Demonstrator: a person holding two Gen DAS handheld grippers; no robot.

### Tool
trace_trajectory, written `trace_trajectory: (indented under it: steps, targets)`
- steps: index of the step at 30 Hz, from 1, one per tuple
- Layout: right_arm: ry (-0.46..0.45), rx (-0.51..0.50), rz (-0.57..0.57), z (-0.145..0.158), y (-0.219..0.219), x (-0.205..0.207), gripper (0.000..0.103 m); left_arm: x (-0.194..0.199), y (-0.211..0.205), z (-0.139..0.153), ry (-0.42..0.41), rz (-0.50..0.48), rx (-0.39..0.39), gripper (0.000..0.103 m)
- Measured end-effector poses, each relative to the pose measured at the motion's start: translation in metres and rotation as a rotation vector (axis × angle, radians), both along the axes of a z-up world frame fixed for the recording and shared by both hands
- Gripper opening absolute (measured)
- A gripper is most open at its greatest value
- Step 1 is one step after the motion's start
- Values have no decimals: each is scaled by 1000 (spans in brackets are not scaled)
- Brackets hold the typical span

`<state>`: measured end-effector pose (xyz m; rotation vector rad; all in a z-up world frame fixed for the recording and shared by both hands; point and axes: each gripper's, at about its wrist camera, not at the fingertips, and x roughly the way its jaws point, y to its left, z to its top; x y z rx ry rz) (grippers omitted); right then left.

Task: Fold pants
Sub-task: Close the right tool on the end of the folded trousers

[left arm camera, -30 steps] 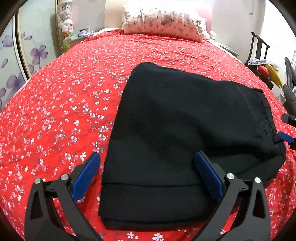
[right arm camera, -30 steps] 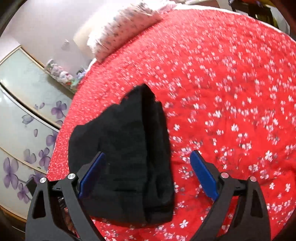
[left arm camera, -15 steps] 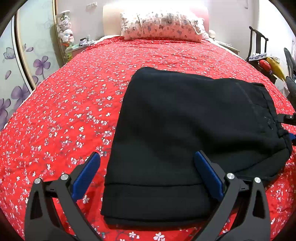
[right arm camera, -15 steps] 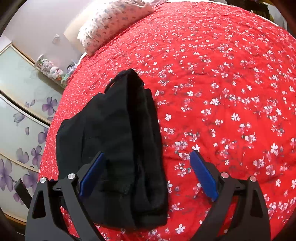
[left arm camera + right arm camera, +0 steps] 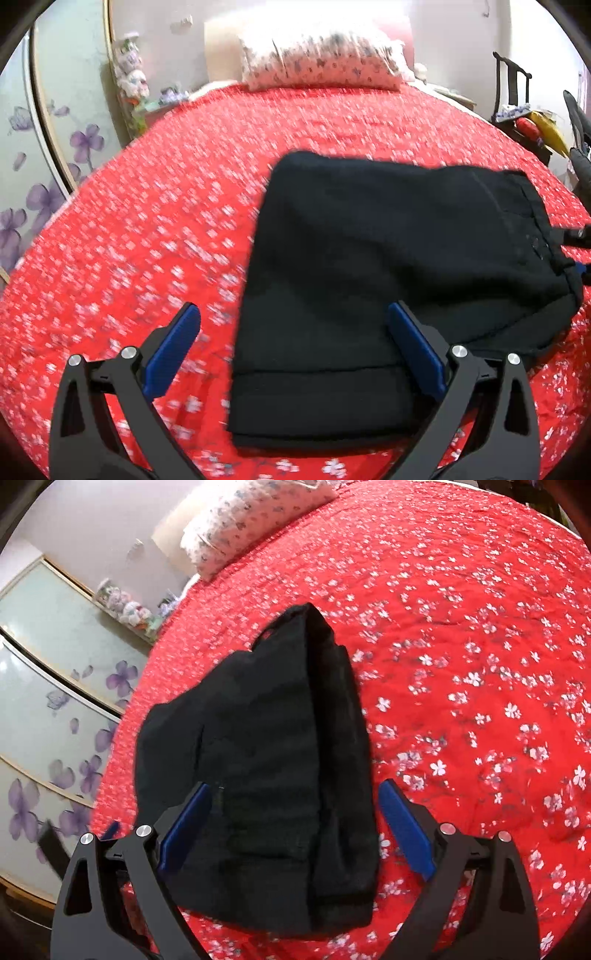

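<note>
A bed (image 5: 155,206) covered by a red spread printed with small white blossoms fills both views; at its head edge lies a floral pillow (image 5: 317,62) against a pale headboard. Along one side of the bed stand sliding wardrobe doors (image 5: 48,686) with frosted panels and purple flower motifs, and a small shelf of soft toys (image 5: 129,81) sits beside the head corner. A dark chair (image 5: 511,88) with coloured items stands off the opposite side. The black pants (image 5: 388,280) lie folded into a thick, roughly rectangular stack on the spread, toward the foot edge, hems nearest the left camera and waistband on the far side of the stack. The left claw (image 5: 293,345) hovers over the hem end with its blue-padded jaws spread wide and holding nothing. The right claw (image 5: 295,823) is likewise spread wide and empty above the waistband end of the pants (image 5: 273,760). Compared with half a second ago, the stack has kept its place and shape; the left view has tilted up and is motion-blurred, and the right view has drawn slightly closer to the fabric.
</note>
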<state>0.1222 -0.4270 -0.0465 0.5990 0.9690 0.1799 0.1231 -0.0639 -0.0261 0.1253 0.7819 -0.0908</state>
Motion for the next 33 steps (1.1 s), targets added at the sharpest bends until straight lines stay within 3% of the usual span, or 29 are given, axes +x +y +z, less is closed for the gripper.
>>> trace_trajectory:
  steps: [4,12,16,20,27,33]
  targets:
    - [-7,16,5,-4,1,4,93,-2,16,14,-42,16,-50,101]
    - [-42,40,34,1,11,6,89,12,55,8,50,115,-211,101]
    - [-48,65,29,1,7,8,88,12,62,6,64,134,-236,101]
    - [-46,60,-17,-4,0,12,85,10,56,9,30,118,-164,101]
    - [-29,11,38,-7,15,21,86,6,39,6,5,61,6,101]
    - [-90,-1,77,21,27,13,86,8,38,1,17,47,39,101]
